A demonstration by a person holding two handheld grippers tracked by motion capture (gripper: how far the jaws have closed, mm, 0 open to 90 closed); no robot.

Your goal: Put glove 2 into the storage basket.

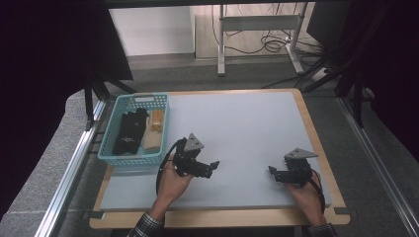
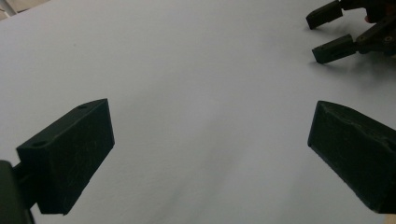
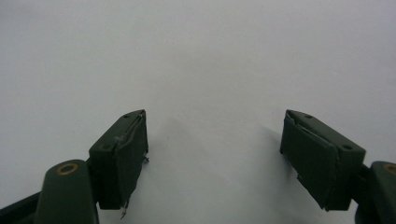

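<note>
— Over by the left edge of the table [image 1: 237, 123], the blue basket [image 1: 109, 148] held a black folded thing [image 1: 129, 131] and a tan one [image 1: 154, 129] lying side by side. Neither looked disturbed, though I couldn't tell you what they were from where I stood.

— And the grippers? Were they holding anything?

— Nothing. The left gripper [image 1: 210, 168] hovered just right of the basket's near corner, jaws spread wide and pointing out across the bare grey mat. Its own camera had both black fingers [image 2: 70, 158] far apart, with only the mat between them.

— So it wasn't aimed at the basket?

— No, it faced away, toward the right gripper [image 2: 329, 35], which sat well apart near the right edge [image 1: 273, 173]. That one rested low over the mat, jaws also standing wide; its pads [image 3: 123, 156] had empty surface between them.

— What step would you have called it, then?

— My guess was a pause between handlings, both tools empty and low, with nothing laid out on the mat. Either the basket had been filled, or it was about to be emptied; the scene alone didn't settle that.

— And if something was to come out next?

— Then the left hand [image 1: 170, 185] would have needed to swing back over the rim, tip the jaws downward and come in above the tan piece or the black one. The basket wall was close, so the approach had to be from above, not from the side.
</note>
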